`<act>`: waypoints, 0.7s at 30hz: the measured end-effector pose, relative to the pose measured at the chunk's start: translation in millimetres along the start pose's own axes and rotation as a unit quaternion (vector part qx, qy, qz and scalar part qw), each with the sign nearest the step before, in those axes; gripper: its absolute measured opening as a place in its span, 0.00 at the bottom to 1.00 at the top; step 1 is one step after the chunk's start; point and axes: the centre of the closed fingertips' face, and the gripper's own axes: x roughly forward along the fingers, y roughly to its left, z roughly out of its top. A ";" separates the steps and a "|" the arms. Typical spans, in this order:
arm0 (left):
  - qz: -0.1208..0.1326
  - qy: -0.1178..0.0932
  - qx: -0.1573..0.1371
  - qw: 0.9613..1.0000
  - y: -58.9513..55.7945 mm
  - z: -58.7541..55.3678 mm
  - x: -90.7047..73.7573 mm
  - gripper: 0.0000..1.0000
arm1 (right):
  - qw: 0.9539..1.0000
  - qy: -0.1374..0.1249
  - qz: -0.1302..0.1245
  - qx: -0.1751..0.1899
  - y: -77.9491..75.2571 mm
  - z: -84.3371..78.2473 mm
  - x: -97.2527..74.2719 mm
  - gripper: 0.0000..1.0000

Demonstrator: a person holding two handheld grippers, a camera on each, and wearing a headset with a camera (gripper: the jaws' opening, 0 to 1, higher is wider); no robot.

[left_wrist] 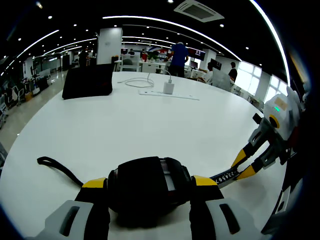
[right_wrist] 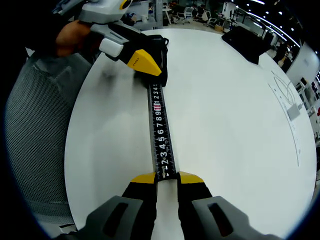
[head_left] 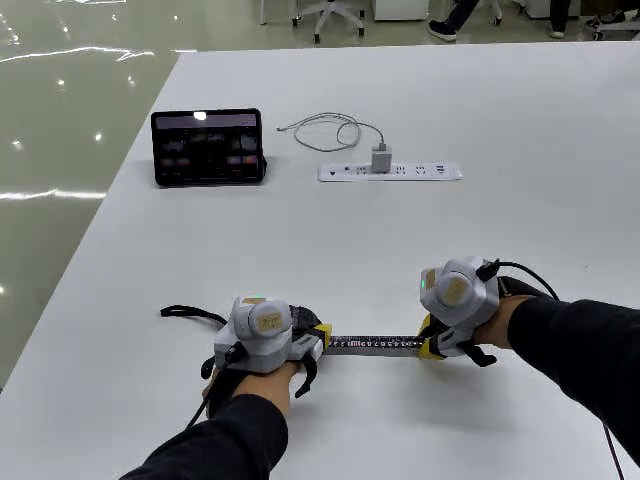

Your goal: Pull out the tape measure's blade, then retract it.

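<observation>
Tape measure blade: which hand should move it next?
Probably right: the right hand-held gripper pinches the blade's tip, while the left hand-held gripper just clamps the case.

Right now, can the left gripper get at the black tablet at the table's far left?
Probably not yet: the left gripper is shut on the black tape measure case, its numbered blade stretched to the right gripper. The bare white table up to the tablet leaves the path free.

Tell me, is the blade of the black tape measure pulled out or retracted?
Pulled out. The black numbered blade runs from the black case, clamped in the left tool, to the right tool, which pinches its end.
</observation>
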 end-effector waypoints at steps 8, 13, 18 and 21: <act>0.000 -0.001 -0.002 1.000 0.3 0.2 0.1 0.60 | 1.000 -0.007 -0.002 0.003 0.4 4.5 2.0 0.10; 0.000 0.002 -0.003 1.000 0.2 -0.2 0.1 0.60 | 1.000 -0.009 -0.001 0.006 0.3 6.5 3.4 0.10; 0.000 0.002 -0.002 1.000 0.2 -0.3 0.1 0.60 | 1.000 -0.011 -0.001 0.006 0.3 8.8 4.7 0.10; 0.000 0.003 -0.003 1.000 0.3 -0.5 0.2 0.60 | 1.000 -0.013 -0.001 0.003 0.8 10.8 5.2 0.10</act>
